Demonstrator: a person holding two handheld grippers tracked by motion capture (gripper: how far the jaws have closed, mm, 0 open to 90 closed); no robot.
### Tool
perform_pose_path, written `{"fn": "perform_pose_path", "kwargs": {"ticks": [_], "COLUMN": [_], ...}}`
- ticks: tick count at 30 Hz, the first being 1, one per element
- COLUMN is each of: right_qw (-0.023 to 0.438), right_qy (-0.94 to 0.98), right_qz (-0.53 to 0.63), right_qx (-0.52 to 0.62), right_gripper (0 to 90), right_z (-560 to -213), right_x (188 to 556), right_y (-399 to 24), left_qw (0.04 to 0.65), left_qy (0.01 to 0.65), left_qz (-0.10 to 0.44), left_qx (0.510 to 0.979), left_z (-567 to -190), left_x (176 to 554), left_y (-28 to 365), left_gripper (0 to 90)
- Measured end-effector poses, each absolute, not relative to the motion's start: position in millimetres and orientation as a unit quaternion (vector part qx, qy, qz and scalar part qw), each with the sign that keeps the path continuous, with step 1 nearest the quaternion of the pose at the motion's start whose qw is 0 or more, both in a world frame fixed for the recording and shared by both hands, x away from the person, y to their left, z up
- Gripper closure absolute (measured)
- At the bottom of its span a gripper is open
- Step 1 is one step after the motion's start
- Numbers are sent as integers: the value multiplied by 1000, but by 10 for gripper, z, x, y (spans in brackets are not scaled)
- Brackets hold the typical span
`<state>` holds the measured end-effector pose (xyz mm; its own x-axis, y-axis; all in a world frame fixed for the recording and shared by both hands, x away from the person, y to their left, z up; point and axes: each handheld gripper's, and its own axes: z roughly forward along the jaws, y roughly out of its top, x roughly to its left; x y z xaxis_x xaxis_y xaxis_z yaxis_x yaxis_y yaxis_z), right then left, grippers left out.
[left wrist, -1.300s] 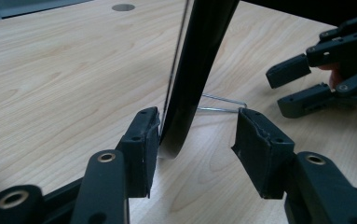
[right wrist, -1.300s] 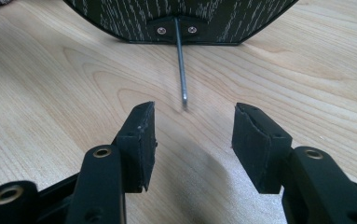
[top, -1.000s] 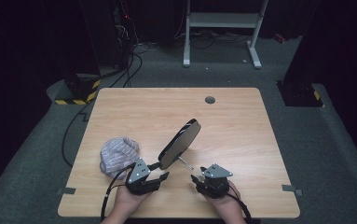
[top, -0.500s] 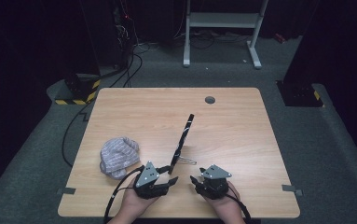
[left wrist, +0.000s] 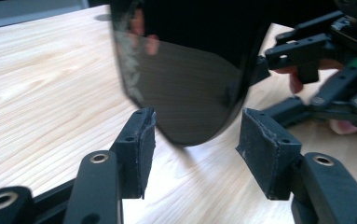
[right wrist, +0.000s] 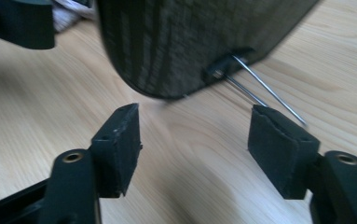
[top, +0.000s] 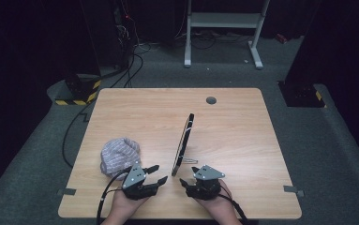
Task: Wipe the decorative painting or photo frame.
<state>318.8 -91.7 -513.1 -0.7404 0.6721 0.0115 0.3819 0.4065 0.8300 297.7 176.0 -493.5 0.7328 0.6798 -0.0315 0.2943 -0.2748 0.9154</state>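
Mirror [top: 183, 144] now stands edge-on, upright on tabletop [top: 233, 131], wire stand behind. Left hand-held gripper [top: 157, 174] and right hand-held gripper [top: 185, 183] flank its near end, jaws apart, just opening, nothing between. Cloth bundle [top: 119, 153] lies left.

You're working on a light wood-grain bench [top: 135, 112] with a round grommet hole [top: 211, 100] near its far edge. On it: an oval stand mirror [top: 183, 143], upright on its wire prop [top: 191, 161] and edge-on from above, near the front middle. A crumpled striped cloth [top: 119, 155] lies to its left, clearly apart.
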Motion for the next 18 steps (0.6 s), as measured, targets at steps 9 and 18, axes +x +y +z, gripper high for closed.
{"fn": "perform_pose_path", "kwargs": {"ticks": [9,18], "right_qw": [167,173], "right_qy": [808,800], "right_qz": [474,477], "right_qx": [306,320], "right_gripper": [274,291], "right_z": [-5045,-5039], "right_x": [3195,3273], "right_y": [-653,-575], "left_qw": [487,470], "left_qy": [351,364], "left_qz": [206,218], "left_qx": [773,774], "left_z": [-4988,-5013], "left_x": [2910,2851], "left_y": [2009,2103], "left_gripper": [439,427]}}
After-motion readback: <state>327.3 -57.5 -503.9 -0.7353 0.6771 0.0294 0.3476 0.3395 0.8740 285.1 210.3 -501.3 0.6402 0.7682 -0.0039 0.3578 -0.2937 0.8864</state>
